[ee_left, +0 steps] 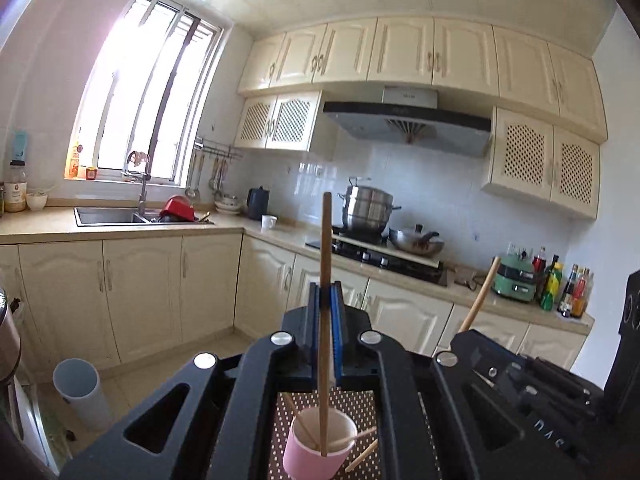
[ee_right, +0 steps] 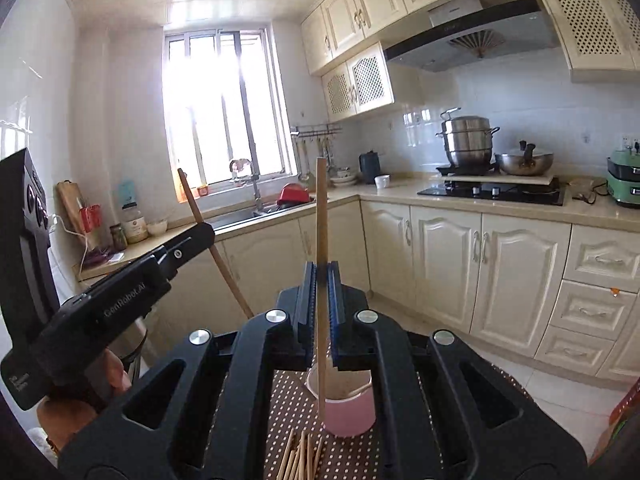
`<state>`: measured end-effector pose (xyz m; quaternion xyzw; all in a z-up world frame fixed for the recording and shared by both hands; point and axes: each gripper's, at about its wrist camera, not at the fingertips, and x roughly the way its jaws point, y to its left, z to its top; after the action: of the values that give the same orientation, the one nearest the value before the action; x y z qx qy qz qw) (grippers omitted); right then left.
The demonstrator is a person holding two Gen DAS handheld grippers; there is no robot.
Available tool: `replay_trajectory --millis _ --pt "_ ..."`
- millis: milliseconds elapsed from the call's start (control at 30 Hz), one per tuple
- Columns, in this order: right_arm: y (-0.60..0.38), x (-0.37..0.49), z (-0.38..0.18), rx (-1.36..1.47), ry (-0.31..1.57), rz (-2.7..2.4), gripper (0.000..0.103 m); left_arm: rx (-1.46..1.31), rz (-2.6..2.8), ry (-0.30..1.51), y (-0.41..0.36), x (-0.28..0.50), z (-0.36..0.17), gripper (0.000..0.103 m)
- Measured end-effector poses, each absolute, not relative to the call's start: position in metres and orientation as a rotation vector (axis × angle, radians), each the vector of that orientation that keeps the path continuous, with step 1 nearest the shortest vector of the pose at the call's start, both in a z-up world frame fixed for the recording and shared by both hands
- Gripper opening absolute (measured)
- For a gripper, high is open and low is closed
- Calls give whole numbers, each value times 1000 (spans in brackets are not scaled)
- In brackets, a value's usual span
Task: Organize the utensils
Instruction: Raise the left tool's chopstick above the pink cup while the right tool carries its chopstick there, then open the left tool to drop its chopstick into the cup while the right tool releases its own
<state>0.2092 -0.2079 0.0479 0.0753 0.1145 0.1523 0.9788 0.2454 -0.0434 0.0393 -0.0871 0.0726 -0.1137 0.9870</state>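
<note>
Left wrist: dotted mat (ee_left: pixel 360 400) under pink cup (ee_left: pixel 316 450).

A pink cup (ee_left: pixel 318 446) with a white inside is seen standing upright on a brown dotted mat (ee_left: pixel 360 400). A few thin wooden chopsticks (ee_left: pixel 352 438) are already leaned inside it, tips poking over the rim, and one more is laid on the mat just beside the cup. A long wooden chopstick (ee_left: pixel 325 320) is held near-vertical with its lower end down inside the cup. In the right view a second chopstick (ee_right: pixel 321 280) is held upright too, its lower end at the cup's (ee_right: pixel 350 408) near rim. A loose pile of chopsticks (ee_right: pixel 300 456) is spread on the mat in front of the cup.
</note>
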Motion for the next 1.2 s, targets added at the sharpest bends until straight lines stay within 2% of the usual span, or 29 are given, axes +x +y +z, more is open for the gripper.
replay_trajectory --millis 400,433,467,533,667,867,1200 --pt "-206 226 39 162 176 242 6 -90 -223 214 -63 277 3 7" --pt "-205 227 38 163 178 242 6 -83 -212 210 -63 277 2 9" --pt "-203 227 37 162 178 241 6 -76 -202 207 -62 276 1 23" --pt "-200 228 37 156 180 236 6 -82 -183 193 -57 274 1 37" --pt "-198 231 33 153 191 234 6 -94 -152 183 -48 271 3 43" --pt "-194 234 26 142 213 232 6 -92 -111 209 -34 268 -2 48" --pt "-191 236 18 138 248 229 6 -90 -105 242 -21 265 -11 48"
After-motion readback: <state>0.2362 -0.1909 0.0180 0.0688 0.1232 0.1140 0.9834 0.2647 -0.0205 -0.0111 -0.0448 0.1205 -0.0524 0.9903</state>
